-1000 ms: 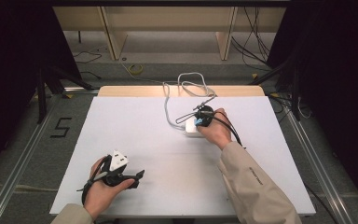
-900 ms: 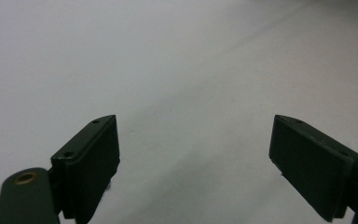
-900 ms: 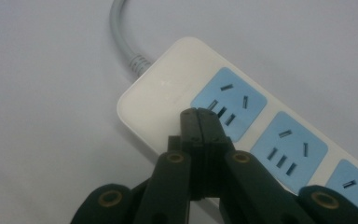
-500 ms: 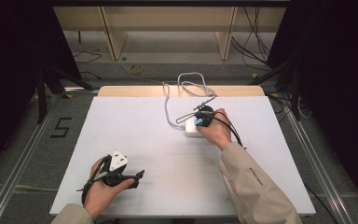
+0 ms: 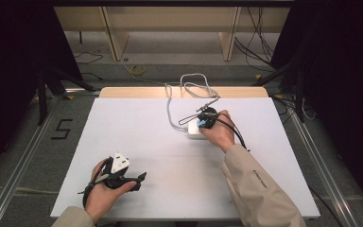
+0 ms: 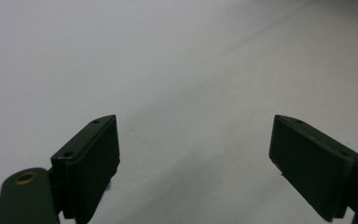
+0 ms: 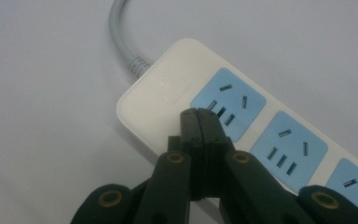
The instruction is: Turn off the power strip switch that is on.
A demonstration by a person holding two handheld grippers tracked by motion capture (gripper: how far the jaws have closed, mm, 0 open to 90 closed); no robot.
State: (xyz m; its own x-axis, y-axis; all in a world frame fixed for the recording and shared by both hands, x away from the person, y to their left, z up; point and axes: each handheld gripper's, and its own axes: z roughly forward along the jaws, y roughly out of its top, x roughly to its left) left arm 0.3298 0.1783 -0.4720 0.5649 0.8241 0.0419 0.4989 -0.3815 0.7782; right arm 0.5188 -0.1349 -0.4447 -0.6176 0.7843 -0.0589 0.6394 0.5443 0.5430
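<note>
A white power strip with blue sockets lies on the white table, its grey cable running toward the far edge. My right gripper is shut with nothing between its jaws, and its tips sit over the strip's cable end beside the first socket. In the high view the right gripper and hand cover most of the strip. My left gripper is open over bare table, and it is held at the near left.
The strip's grey cable loops off the table's far edge, where a wooden board borders it. Dark curtains and metal rails flank the table. Cables lie on the floor behind.
</note>
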